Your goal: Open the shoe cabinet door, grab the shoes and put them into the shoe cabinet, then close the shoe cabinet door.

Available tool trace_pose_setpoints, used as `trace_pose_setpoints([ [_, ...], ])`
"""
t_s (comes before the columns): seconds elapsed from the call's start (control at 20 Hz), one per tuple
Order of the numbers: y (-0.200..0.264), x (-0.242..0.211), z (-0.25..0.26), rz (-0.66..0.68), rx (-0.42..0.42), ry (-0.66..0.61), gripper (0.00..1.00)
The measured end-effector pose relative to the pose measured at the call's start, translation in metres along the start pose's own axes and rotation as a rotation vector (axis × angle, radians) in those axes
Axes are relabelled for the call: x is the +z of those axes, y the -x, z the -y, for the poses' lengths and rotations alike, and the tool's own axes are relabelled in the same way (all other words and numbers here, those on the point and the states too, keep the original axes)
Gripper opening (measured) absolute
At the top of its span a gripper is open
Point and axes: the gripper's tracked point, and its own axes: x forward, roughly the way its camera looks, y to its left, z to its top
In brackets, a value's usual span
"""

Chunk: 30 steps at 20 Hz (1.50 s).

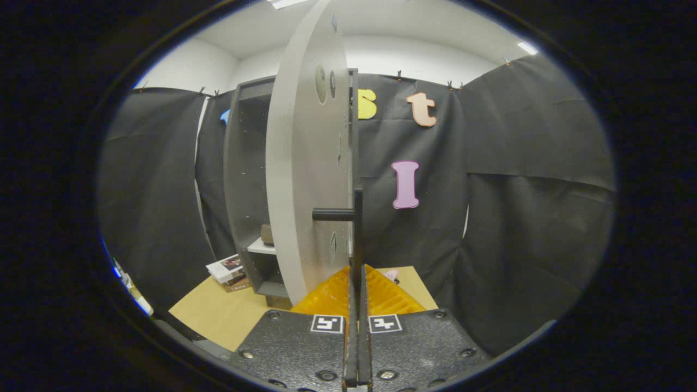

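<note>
Your gripper [358, 283] is squeezed tight on the black handle [356, 218] of the shoe cabinet door [305, 163]. The thin bar of the handle runs up between both yellow fingers [332, 296], and both seem to press on it. You hold it this way so the door goes where your hand goes.

The door stands wide open, edge-on, right ahead of your fingers. The shoe cabinet [245, 179] is ahead and to the left of the door. Its inside is dark. On a white shelf [261, 247] low in the cabinet sits a small brown thing [267, 234]. It may be a shoe, but it is too small to tell.

Some books [228, 270] lie on the wooden floor [218, 313], just left of the cabinet foot. Keep the door's low edge in mind as it swings. To the right of your fingers there is open room up to the black cloth wall [517, 207]. The space between door and cabinet looks free for swinging it shut.
</note>
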Motion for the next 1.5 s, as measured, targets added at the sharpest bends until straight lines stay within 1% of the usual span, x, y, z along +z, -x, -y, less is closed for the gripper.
trace_pose_setpoints([
  [0.15, -0.001, 0.001, 0.02, -0.002, 0.009, -0.036, 0.04],
  [0.3, -0.002, 0.001, 0.027, -0.008, 0.026, -0.039, 0.04],
  [0.4, 0.001, 0.002, 0.029, -0.004, 0.026, -0.019, 0.05],
  [0.45, 0.005, 0.004, 0.032, 0.012, 0.006, 0.003, 0.05],
  [0.55, 0.014, 0.007, 0.044, 0.044, -0.057, 0.079, 0.11],
  [0.6, 0.017, 0.008, 0.049, 0.061, -0.084, 0.116, 0.26],
  [0.7, 0.029, 0.007, 0.051, 0.071, -0.119, 0.143, 0.49],
  [0.85, 0.051, -0.006, 0.045, 0.05, -0.137, 0.087, 0.83],
  [0.9, 0.058, -0.009, 0.04, 0.046, -0.139, 0.07, 0.87],
  [0.95, 0.065, -0.015, 0.034, 0.038, -0.146, 0.062, 0.87],
  [1.05, 0.074, -0.039, 0.016, 0.024, -0.15, 0.064, 1.0],
  [1.15, 0.078, -0.061, -0.013, 0.006, -0.129, 0.062, 1.0],
  [1.25, 0.074, -0.086, -0.045, -0.013, -0.083, 0.064, 1.0],
  [1.3, 0.07, -0.105, -0.062, -0.046, -0.052, 0.077, 1.0],
  [1.4, 0.055, -0.145, -0.089, -0.114, 0.001, 0.11, 1.0],
  [1.5, 0.035, -0.172, -0.11, -0.165, 0.042, 0.119, 1.0],
])
